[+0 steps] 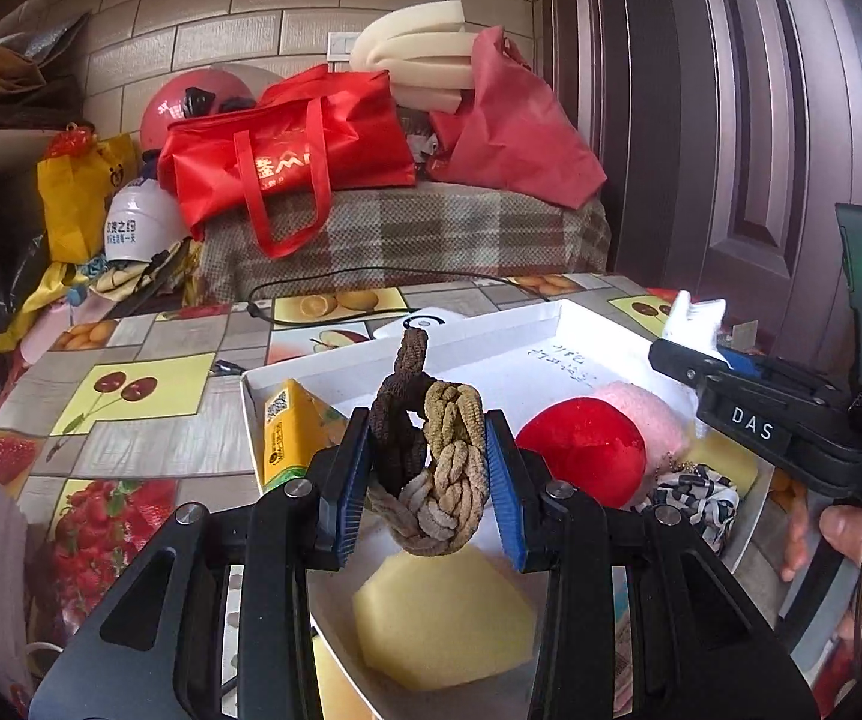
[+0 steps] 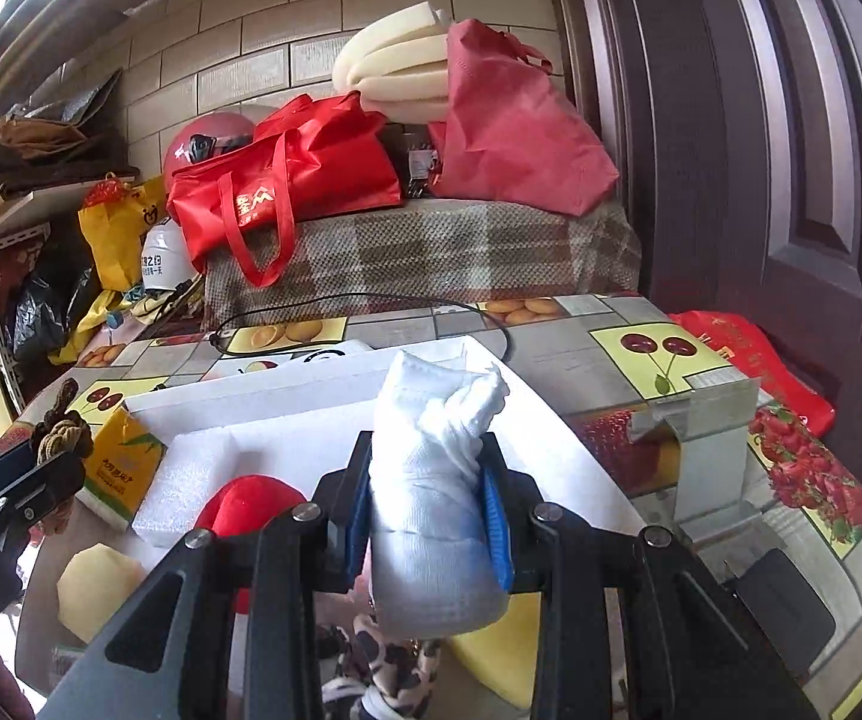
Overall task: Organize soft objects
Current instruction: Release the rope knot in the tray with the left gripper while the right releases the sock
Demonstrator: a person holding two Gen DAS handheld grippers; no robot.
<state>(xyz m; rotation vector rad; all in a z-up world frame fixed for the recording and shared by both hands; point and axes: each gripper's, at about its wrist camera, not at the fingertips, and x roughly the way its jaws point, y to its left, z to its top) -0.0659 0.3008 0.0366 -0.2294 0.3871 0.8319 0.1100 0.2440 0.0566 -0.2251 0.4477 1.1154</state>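
Note:
My left gripper (image 1: 428, 456) is shut on a braided hair tie (image 1: 431, 462) in brown, tan and grey, held above a white tray (image 1: 491, 330). My right gripper (image 2: 428, 501) is shut on a rolled white cloth (image 2: 431, 480) that stands upright between the blue pads. The right gripper (image 1: 686, 336) also shows at the right of the left wrist view, over the tray's far side. In the tray lie a red plush ball (image 1: 587, 450), a pink soft piece (image 1: 653, 414), a black-and-white patterned cloth (image 1: 695, 498) and yellow sponges (image 1: 443, 618).
A yellow carton (image 1: 287, 438) leans in the tray's left corner. The table (image 1: 131, 384) has a fruit-print cover and a black cable (image 1: 335, 294). Behind it, red bags (image 1: 287, 162) and foam (image 1: 413, 60) rest on a plaid-covered block. A dark door (image 1: 731, 120) stands at right.

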